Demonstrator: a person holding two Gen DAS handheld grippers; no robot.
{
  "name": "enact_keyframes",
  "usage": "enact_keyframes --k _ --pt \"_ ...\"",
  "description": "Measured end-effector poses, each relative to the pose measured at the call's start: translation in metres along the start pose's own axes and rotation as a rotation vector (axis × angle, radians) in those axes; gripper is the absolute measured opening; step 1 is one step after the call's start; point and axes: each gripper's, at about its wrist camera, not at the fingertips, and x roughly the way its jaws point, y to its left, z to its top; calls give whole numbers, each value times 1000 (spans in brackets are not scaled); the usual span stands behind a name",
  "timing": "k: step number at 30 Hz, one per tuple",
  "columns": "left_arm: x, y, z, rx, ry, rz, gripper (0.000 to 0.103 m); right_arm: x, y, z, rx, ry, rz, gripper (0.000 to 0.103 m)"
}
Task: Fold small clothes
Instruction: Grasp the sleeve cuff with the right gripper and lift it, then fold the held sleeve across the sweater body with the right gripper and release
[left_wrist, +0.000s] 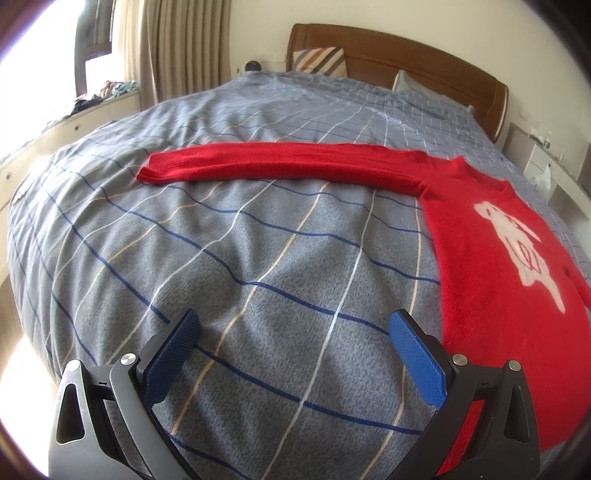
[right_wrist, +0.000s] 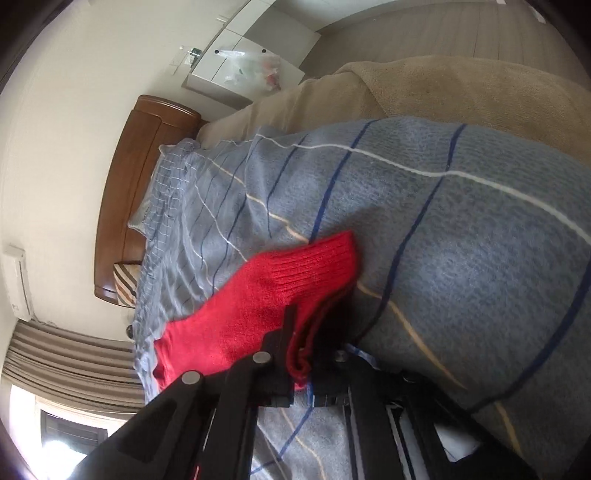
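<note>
A small red sweater (left_wrist: 495, 251) with a white figure on its chest lies flat on the bed at the right of the left wrist view. Its one sleeve (left_wrist: 280, 166) stretches straight out to the left. My left gripper (left_wrist: 293, 328) is open and empty, just above the blanket, left of the sweater's side edge. In the right wrist view my right gripper (right_wrist: 314, 332) is shut on the red ribbed cuff (right_wrist: 295, 280) of the other sleeve, which bunches between the fingers.
The bed is covered by a grey-blue checked blanket (left_wrist: 258, 258). A wooden headboard (left_wrist: 406, 55) and a striped pillow (left_wrist: 321, 61) are at the far end. A tan blanket (right_wrist: 443, 85) lies at the bed's edge. Curtains and a window sill are at the left.
</note>
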Motion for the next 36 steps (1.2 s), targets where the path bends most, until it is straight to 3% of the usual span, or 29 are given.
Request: enact_keyframes --k 3,8,13,16,18,19,20,21,24,28,31,34,36 --pt "2 -3 -1 13 4 12 103 -7 38 3 -123 -62 -36 4" --pt "6 -8 2 33 2 12 103 -9 185 -21 -478 -115 39 4" --pt "9 -3 4 22 7 -1 103 30 330 -113 -827 -40 130 4" --pt "9 0 4 11 11 -7 103 71 381 -186 -974 26 145 4" --pt "9 1 4 10 10 -9 103 101 394 -231 -1036 60 139 7" --pt "9 1 4 10 11 -9 103 116 397 -253 -1052 94 137 25" --pt "9 1 4 12 12 -8 103 133 396 -271 -1052 156 137 68" --pt "9 1 4 15 13 -5 103 149 393 -289 -1030 235 153 83" --pt "10 1 3 20 15 -1 103 165 369 -330 -973 369 218 86" --pt "12 0 3 16 24 -3 103 141 330 -349 -1017 398 254 86" --pt "13 0 2 16 27 0 103 98 287 -330 -1105 333 240 86" --pt "13 -2 1 20 24 5 103 59 237 -291 -1198 208 143 86" --pt "12 -2 0 19 21 1 103 43 205 -259 -1184 145 53 87"
